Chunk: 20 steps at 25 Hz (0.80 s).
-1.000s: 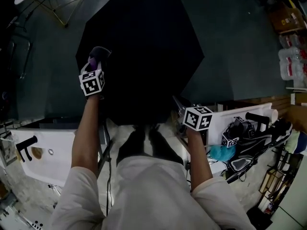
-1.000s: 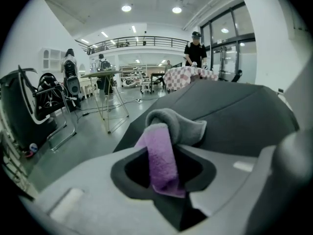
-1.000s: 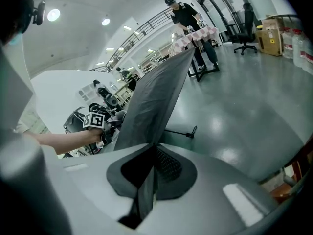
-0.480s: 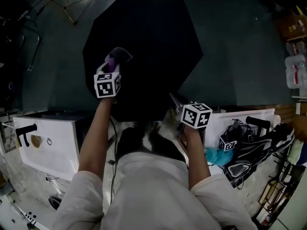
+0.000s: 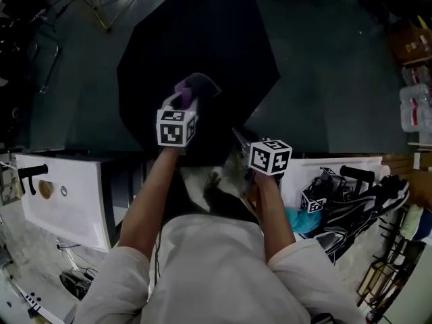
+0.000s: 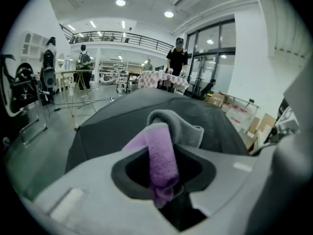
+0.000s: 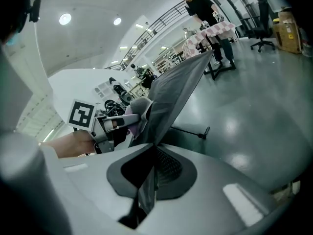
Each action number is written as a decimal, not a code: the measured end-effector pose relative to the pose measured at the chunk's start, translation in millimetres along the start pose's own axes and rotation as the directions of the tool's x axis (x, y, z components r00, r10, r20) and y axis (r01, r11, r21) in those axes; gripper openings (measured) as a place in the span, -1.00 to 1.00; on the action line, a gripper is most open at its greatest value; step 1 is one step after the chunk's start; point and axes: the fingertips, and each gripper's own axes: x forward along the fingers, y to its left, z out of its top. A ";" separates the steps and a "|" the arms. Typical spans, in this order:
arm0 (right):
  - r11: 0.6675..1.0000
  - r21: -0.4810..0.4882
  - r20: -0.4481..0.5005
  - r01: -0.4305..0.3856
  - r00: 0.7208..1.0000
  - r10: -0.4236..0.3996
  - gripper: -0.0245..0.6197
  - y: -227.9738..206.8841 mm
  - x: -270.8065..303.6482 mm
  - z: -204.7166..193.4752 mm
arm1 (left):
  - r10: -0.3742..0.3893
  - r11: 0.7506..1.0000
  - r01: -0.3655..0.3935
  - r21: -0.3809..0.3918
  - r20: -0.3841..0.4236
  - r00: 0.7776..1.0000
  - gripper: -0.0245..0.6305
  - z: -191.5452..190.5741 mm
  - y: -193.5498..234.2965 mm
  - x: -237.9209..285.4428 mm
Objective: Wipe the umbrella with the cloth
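Note:
A black open umbrella (image 5: 196,52) lies on its side on the grey floor, its canopy facing me. My left gripper (image 5: 185,101) is shut on a purple and grey cloth (image 5: 194,86) that rests on the near part of the canopy. In the left gripper view the cloth (image 6: 163,153) folds out of the jaws of the left gripper (image 6: 165,182) onto the umbrella (image 6: 112,131). My right gripper (image 5: 241,143) is shut on the canopy's near right edge. In the right gripper view that edge (image 7: 149,182) runs between the jaws, with the cloth (image 7: 137,110) at the left.
White cabinets stand at the near left (image 5: 67,187) and near right (image 5: 337,171), the right one with black gear (image 5: 358,201) beside it. A wire rack (image 5: 101,2) stands far left, boxes (image 5: 412,39) far right. People (image 6: 177,58) stand in the distance.
My left gripper has slid the cloth rightward across the canopy, ending close to the right gripper. The right gripper has kept its hold on the edge in about the same place.

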 end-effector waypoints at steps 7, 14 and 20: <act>1.000 0.006 0.035 0.029 0.999 -0.029 -0.90 -1.0 -3.8 7.1 | -0.151 0.988 0.151 -0.006 -0.056 0.987 -0.59 -9.5 -56.7 -5.6; 0.998 -0.010 0.028 0.067 0.997 -0.067 -0.90 -7.3 -3.5 6.0 | -0.242 0.970 0.242 -0.011 -0.057 0.969 -0.59 -23.9 -89.8 -14.4; 0.995 0.007 0.035 0.097 0.995 -0.097 -0.90 -16.6 -3.5 5.5 | -0.149 0.988 0.152 -0.037 0.070 0.986 -0.58 6.8 -27.4 -39.3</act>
